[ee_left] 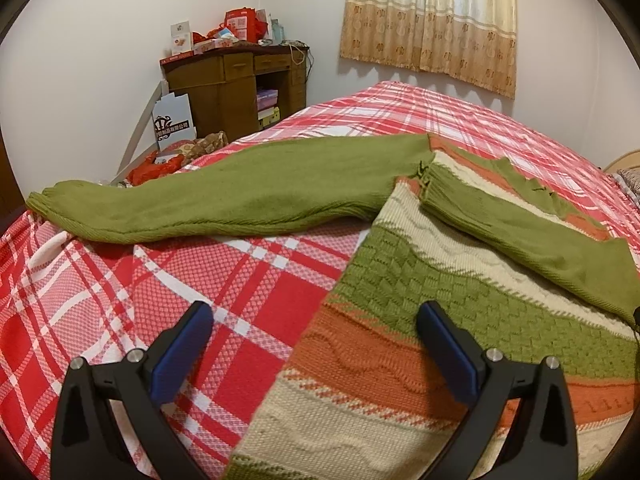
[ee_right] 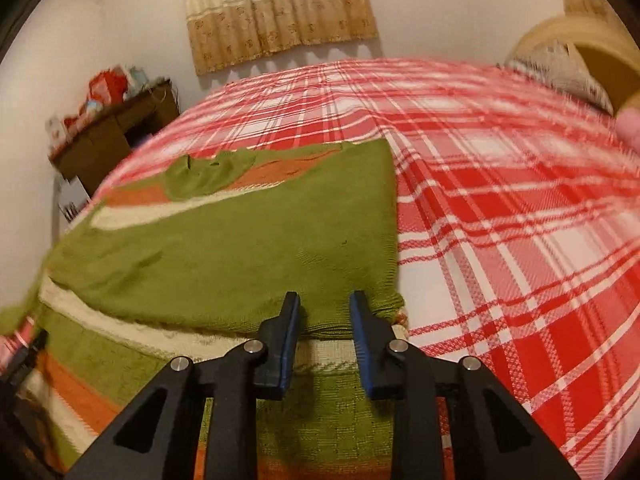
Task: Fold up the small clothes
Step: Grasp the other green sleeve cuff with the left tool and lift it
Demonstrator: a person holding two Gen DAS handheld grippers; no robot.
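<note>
A small knit sweater [ee_left: 400, 340] with green, cream and orange bands lies flat on the red plaid bed [ee_left: 120, 280]. One green sleeve [ee_left: 224, 200] stretches out to the left; the other green sleeve [ee_left: 532, 232] is folded across the body. My left gripper [ee_left: 316, 312] is wide open above the sweater's left edge, holding nothing. In the right wrist view the folded green sleeve [ee_right: 240, 248] lies over the sweater body [ee_right: 320, 420]. My right gripper [ee_right: 325, 300] is partly open at the sleeve's near edge, with nothing between the pads.
A brown wooden desk [ee_left: 236, 84] with boxes and red clutter stands in the far left corner, with bags on the floor beside it. A beige curtain [ee_left: 432, 20] hangs on the wall behind the bed. A pillow and headboard [ee_right: 572, 64] are at the right.
</note>
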